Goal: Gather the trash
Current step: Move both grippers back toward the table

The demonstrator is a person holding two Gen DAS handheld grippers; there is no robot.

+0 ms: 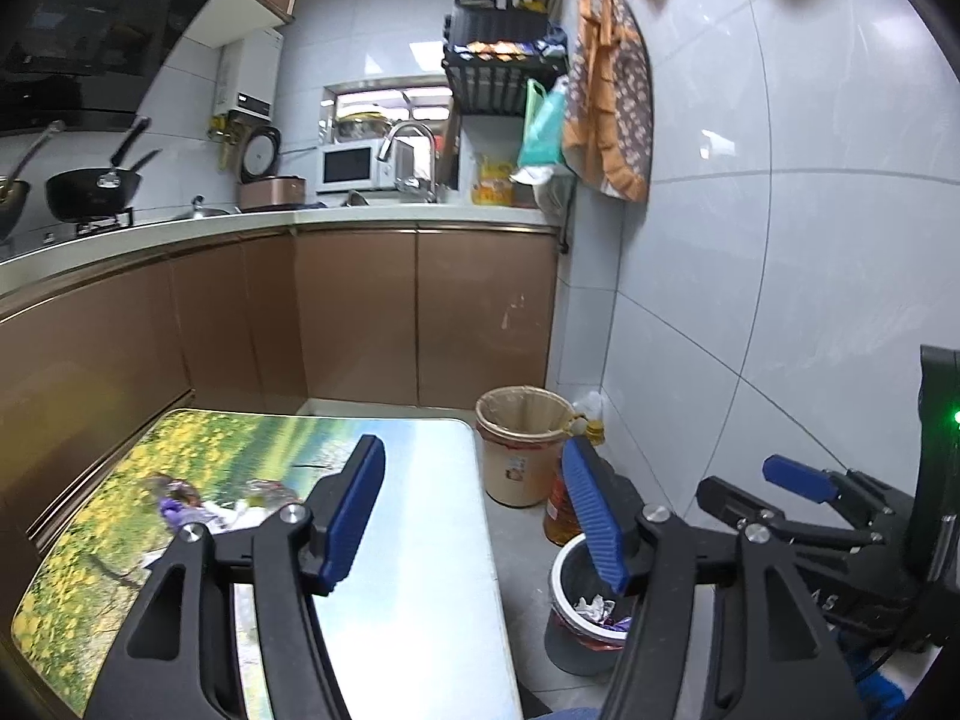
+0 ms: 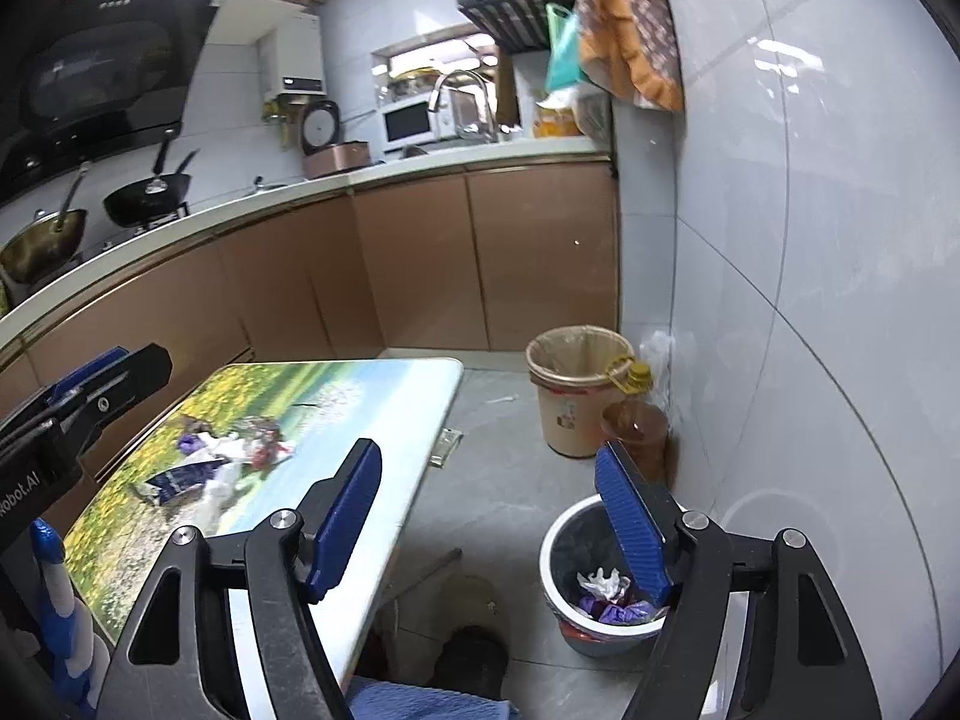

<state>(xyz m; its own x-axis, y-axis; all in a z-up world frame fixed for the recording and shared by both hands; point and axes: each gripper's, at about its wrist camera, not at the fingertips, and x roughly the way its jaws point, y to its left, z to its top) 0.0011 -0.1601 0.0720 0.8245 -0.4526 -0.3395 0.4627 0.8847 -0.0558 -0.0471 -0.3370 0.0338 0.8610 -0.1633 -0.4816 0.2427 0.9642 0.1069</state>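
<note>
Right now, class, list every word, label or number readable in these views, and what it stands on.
"obot.AI" (start cut off): body of the left gripper.
"AS", faint: body of the right gripper.
Too blurred to read: sticker on the beige bin, water heater panel, blue packet on the table.

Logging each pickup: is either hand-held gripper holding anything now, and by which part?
Nothing: left hand-held gripper and right hand-held gripper are both open and empty.
</note>
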